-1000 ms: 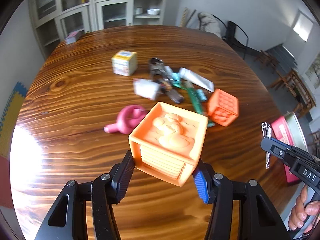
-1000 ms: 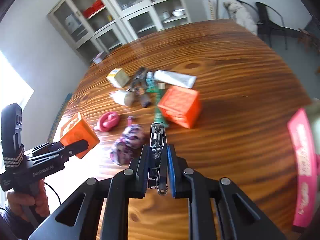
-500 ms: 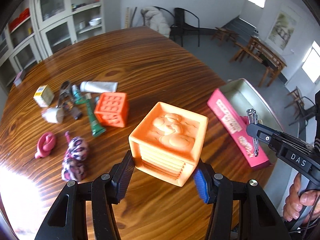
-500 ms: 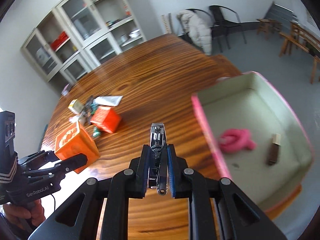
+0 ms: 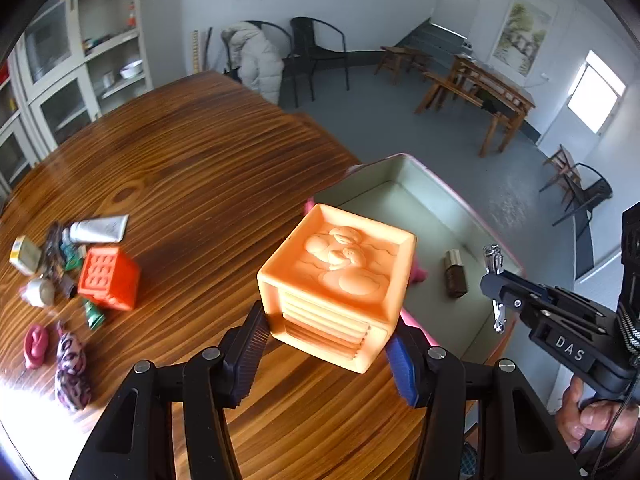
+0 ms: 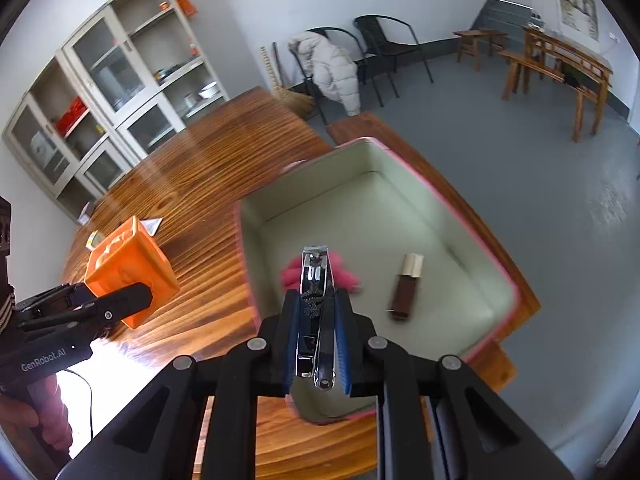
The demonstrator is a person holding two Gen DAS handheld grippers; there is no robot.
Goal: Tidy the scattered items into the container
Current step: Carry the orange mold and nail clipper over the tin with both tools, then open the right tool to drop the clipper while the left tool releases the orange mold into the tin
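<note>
While left gripper clamps orange block, right gripper pinches nail clipper.

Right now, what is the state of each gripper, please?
Left gripper: shut on the orange duck block.
Right gripper: shut on the nail clipper.

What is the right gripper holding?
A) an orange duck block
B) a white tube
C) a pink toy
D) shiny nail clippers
D: the right gripper is shut on the shiny nail clippers, held above the pink box; the duck block is in the left gripper.
</note>
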